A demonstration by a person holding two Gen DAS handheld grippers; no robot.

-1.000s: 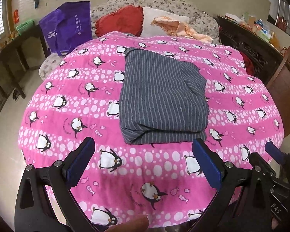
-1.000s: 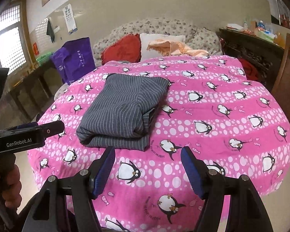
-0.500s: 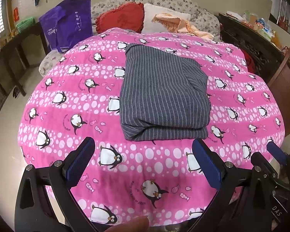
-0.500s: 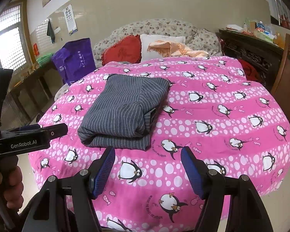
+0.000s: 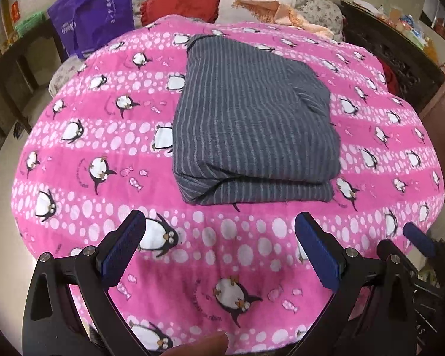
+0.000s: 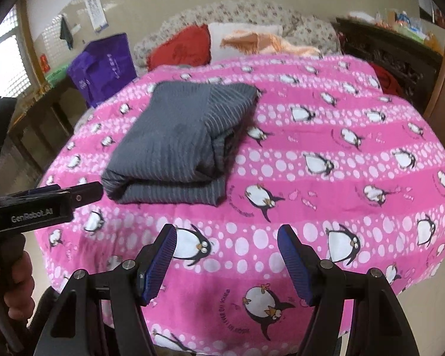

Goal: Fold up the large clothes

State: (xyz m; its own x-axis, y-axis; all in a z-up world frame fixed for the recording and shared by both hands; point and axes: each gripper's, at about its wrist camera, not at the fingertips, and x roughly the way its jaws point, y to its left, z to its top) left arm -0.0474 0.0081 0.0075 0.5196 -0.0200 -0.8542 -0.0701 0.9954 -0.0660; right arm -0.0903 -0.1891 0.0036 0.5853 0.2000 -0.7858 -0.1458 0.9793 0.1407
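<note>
A grey striped garment (image 5: 252,121) lies folded into a thick rectangle on a pink penguin-print blanket (image 5: 89,136); the right wrist view shows the same garment (image 6: 181,145) from its right side. My left gripper (image 5: 219,230) hovers open over the blanket just short of the garment's near folded edge, nothing between its blue pads. My right gripper (image 6: 225,237) is open too, above the blanket to the right of the garment's near corner. The left gripper's body (image 6: 41,204) shows at the left of the right wrist view, held by a hand (image 6: 17,293).
The blanket covers a rounded table or bed. Behind it stand a floral sofa (image 5: 311,3) with a red cushion (image 5: 181,1) and an orange cloth (image 5: 279,14). A purple bag (image 5: 92,26) stands at back left, dark wooden furniture (image 5: 400,56) at right.
Both grippers have sunk and tilted further down toward the blanket, so the garment now looks larger and closer. The jaws of both have stayed open; the garment has not moved.
</note>
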